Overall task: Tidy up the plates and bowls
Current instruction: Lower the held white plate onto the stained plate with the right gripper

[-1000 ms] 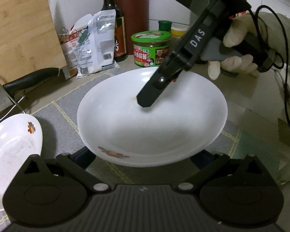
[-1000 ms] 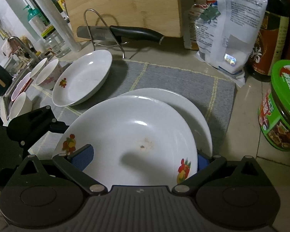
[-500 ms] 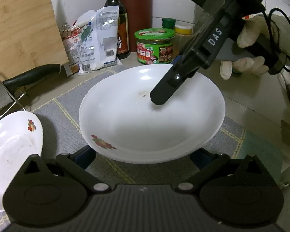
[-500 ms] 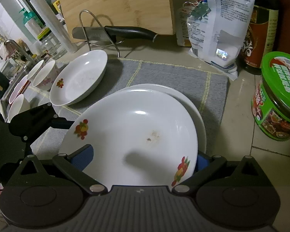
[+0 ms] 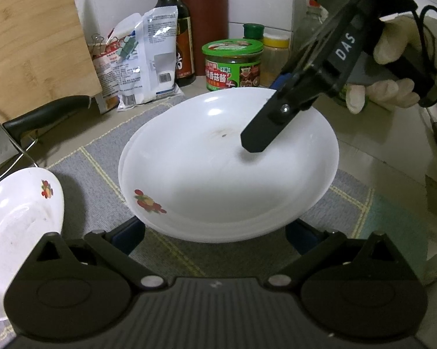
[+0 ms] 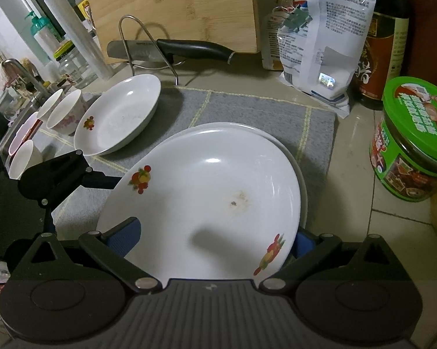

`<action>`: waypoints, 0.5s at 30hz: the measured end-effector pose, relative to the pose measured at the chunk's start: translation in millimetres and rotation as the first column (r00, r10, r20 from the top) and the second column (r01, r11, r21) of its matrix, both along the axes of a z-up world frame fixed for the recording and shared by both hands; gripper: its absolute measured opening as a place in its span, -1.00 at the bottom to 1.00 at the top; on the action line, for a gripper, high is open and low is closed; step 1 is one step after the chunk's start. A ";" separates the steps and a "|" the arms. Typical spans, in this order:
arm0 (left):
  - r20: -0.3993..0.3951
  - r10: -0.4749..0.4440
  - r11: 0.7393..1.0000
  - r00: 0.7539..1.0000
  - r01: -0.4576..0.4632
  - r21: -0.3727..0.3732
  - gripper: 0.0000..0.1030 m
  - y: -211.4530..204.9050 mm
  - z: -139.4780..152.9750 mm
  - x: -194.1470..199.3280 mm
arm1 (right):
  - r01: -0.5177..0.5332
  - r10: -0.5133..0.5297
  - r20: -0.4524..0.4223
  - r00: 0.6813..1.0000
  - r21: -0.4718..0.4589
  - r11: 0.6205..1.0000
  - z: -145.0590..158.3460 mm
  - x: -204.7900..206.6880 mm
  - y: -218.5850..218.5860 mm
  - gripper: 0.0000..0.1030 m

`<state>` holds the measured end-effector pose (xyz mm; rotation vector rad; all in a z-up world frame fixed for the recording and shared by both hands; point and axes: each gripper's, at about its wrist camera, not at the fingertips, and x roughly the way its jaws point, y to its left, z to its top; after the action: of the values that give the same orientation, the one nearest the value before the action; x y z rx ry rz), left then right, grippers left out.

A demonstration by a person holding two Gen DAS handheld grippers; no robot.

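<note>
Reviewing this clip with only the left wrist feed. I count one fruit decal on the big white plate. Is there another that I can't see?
Observer: Yes. The right wrist view shows a second fruit decal on the top plate, on the rim nearest that camera.
Operator: What lies past the small plate at my left edge?
Observer: Two white bowls with pink flowers stand side by side next to the small plate.
Operator: Anything further back on that side?
Observer: A pump bottle with a green top stands to the left of the cutting board.
</note>
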<state>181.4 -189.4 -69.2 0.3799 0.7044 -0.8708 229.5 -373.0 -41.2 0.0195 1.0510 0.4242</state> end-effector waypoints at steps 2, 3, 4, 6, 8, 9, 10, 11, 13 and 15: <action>0.001 -0.002 1.000 1.000 0.002 0.002 0.96 0.2 -0.3 0.1 | 0.005 -0.005 0.001 1.000 -0.002 1.000 0.8 -1.8 0.3 1.00; 0.002 -0.002 1.000 1.000 0.002 0.002 0.95 0.3 -0.4 0.3 | 0.008 -0.008 0.002 1.000 -0.003 1.000 1.3 -2.4 0.2 1.00; 0.003 -0.003 1.000 1.000 0.003 0.003 0.95 0.2 -0.4 0.4 | 0.013 -0.013 0.001 1.000 -0.003 1.000 1.7 -2.7 0.0 1.00; 0.006 -0.005 1.000 1.000 0.005 0.004 0.96 0.4 -0.4 0.4 | 0.022 -0.022 0.000 1.000 -0.004 1.000 2.2 -3.5 0.1 1.00; 0.007 -0.007 1.000 1.000 0.007 0.005 0.95 0.9 -0.2 0.3 | 0.028 -0.028 0.001 1.000 -0.008 1.000 2.5 -4.8 0.4 1.00; 0.008 -0.007 1.000 1.000 0.007 0.005 0.95 0.8 -0.2 0.5 | 0.030 -0.030 0.002 1.000 -0.011 0.999 2.8 -5.7 0.8 1.00; 0.009 -0.008 1.000 1.000 0.008 0.005 0.95 0.9 -0.2 0.3 | 0.032 -0.032 0.003 0.999 -0.013 0.999 2.9 -6.5 1.2 1.00; 0.012 -0.008 1.000 1.000 0.008 0.005 0.95 1.1 0.1 0.0 | 0.034 -0.034 0.003 0.999 -0.017 0.999 3.2 -7.3 1.7 1.00; 0.019 -0.011 1.000 1.000 0.011 0.007 0.95 0.8 0.4 -1.1 | 0.039 -0.039 0.003 0.999 -0.024 0.999 4.1 -8.7 2.8 1.00; 0.025 -0.013 1.000 1.000 0.013 0.008 0.95 0.8 0.6 -1.9 | 0.044 -0.044 0.004 0.999 -0.035 0.998 4.6 -10.4 4.1 1.00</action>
<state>179.5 -188.5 -68.7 0.4024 0.6830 -0.8747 219.1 -369.0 -36.6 0.0103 1.0525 0.3658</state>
